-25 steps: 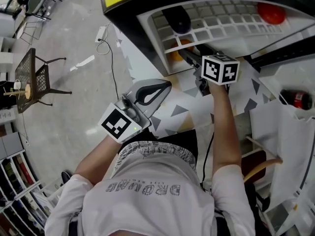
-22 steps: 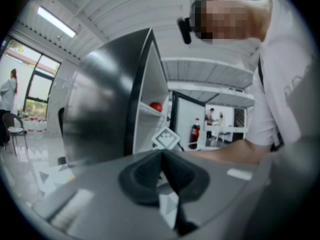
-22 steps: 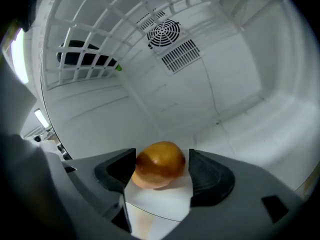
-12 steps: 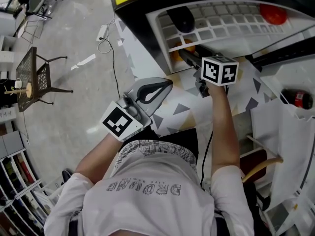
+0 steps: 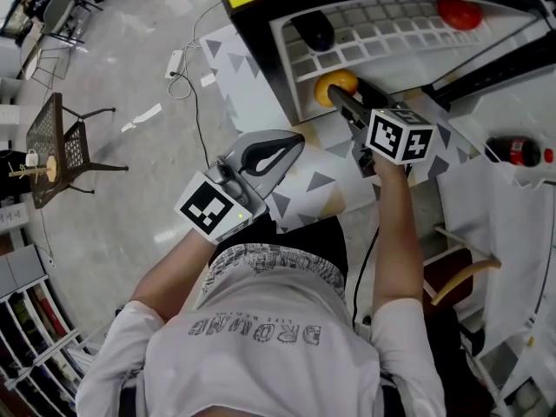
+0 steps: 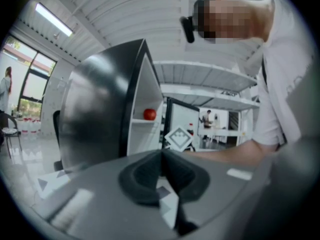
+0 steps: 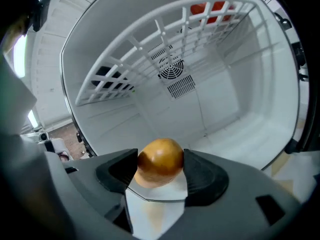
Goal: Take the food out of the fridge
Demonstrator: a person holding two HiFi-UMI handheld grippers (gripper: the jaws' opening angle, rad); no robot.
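Note:
The fridge (image 5: 261, 24) stands open in front of me, its white wire shelf (image 5: 391, 26) bearing a red fruit (image 5: 458, 13) and a dark round item (image 5: 314, 31). My right gripper (image 5: 340, 95) is shut on an orange-yellow fruit (image 5: 336, 85) at the fridge's lower opening. In the right gripper view the orange-yellow fruit (image 7: 160, 161) sits pinched between the pads of the right gripper (image 7: 160, 168), with the red fruit (image 7: 212, 4) on the wire shelf (image 7: 165, 34) above. My left gripper (image 5: 271, 156) hangs shut and empty beside my body; the left gripper (image 6: 162, 166) points past the fridge's side.
A cola bottle (image 5: 512, 151) lies on a white surface at the right. A triangle-patterned mat (image 5: 304, 189) covers the floor before the fridge. A dark chair (image 5: 65, 137) and a cable (image 5: 187, 68) are on the floor at the left. A wooden chair back (image 5: 460, 281) shows at lower right.
My right gripper has drawn back toward me with the orange-yellow fruit, which now shows fully at the fridge's opening instead of under the shelf. The left gripper has barely moved.

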